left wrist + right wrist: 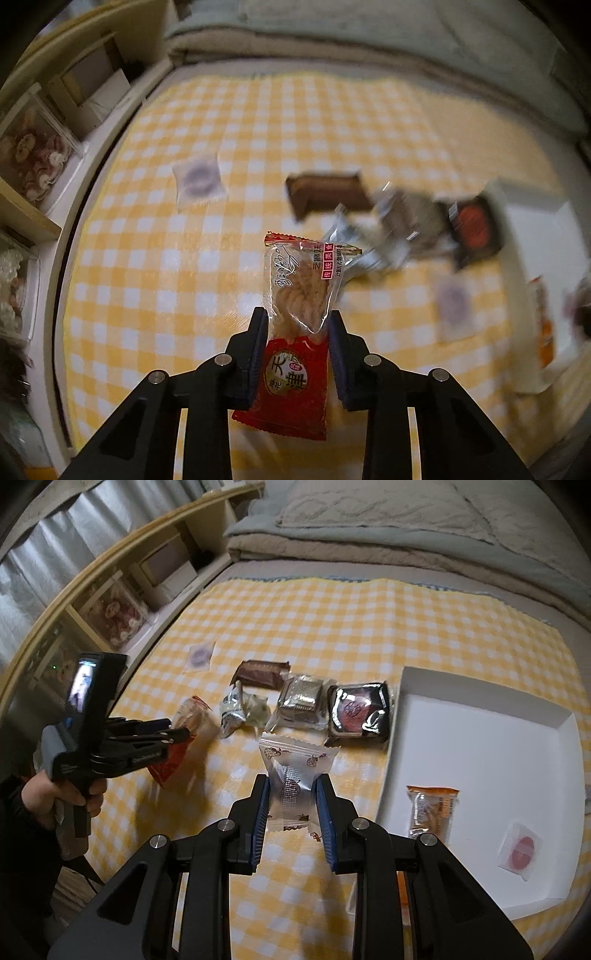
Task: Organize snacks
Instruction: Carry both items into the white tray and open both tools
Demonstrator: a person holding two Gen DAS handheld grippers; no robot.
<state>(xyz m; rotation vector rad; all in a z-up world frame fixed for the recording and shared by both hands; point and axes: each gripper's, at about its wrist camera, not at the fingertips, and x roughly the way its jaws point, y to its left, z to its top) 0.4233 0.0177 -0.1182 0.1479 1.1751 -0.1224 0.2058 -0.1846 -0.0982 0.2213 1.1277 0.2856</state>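
Note:
My left gripper (297, 317) is shut on a red and clear twisted-biscuit packet (301, 310) and holds it above the yellow checked cloth (155, 258). The same gripper (177, 734) and packet (192, 720) show at the left of the right wrist view. My right gripper (291, 782) is shut on a clear candy packet (293, 779) with small strawberry prints, above the cloth and left of the white tray (480, 716). The tray holds an orange packet (432, 808) and a white packet with a red disc (519, 849).
On the cloth lie a brown bar (260, 672), a silver packet (232, 709), a clear-wrapped brown square (301, 698), a dark square packet (356, 709) by the tray and a purple-disc packet (199, 657). A wooden shelf (110, 602) runs along the left; bedding (369, 524) lies behind.

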